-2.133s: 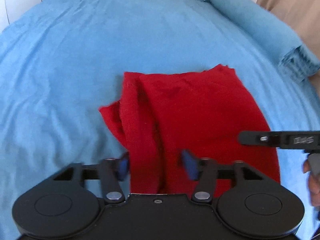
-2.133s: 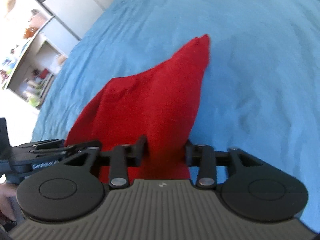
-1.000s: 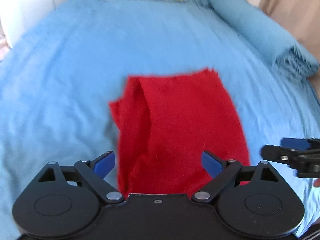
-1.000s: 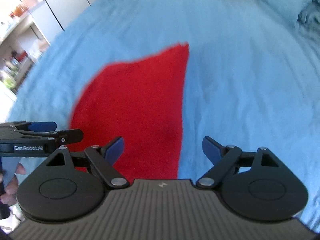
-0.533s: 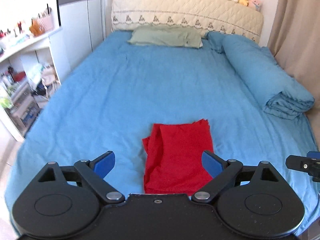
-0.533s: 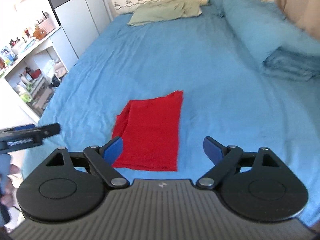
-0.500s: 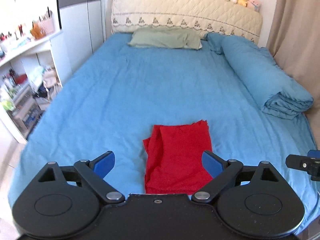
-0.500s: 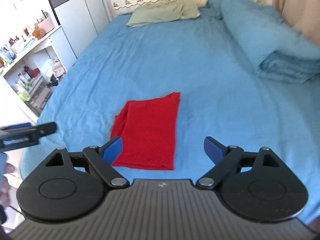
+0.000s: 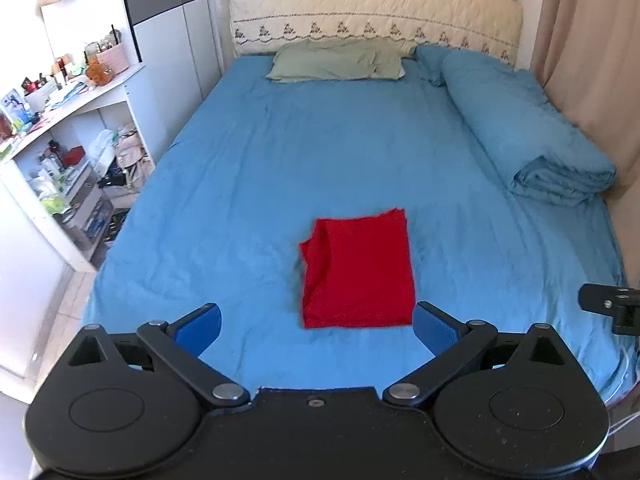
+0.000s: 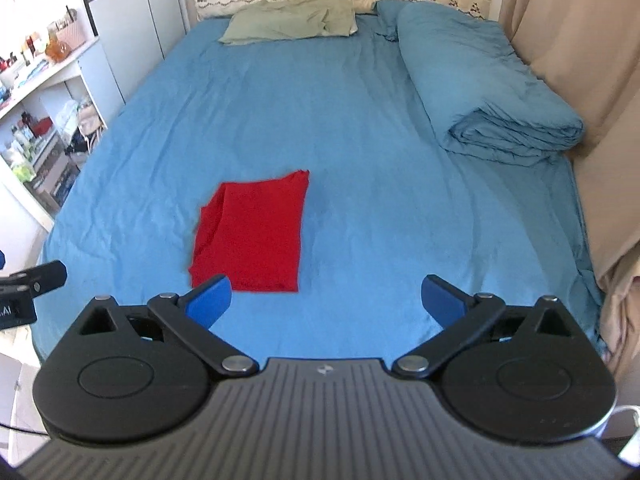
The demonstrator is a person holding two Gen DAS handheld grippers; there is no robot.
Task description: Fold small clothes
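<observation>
Fingers on both my left gripper (image 9: 316, 326) and right gripper (image 10: 326, 299) now spread empty, pulled back from the cloth (image 9: 358, 268); it lies folded on the bed (image 9: 360, 152), so this piece looks done.

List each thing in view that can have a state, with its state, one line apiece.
red garment: folded into a rectangle, flat on the bed, nothing holding it.
left gripper: jaws wide open, empty, clear of the garment.
right gripper: jaws wide open, empty.
blue duvet: rolled up along the bed's right side.
green pillow: lying flat by the headboard.
</observation>
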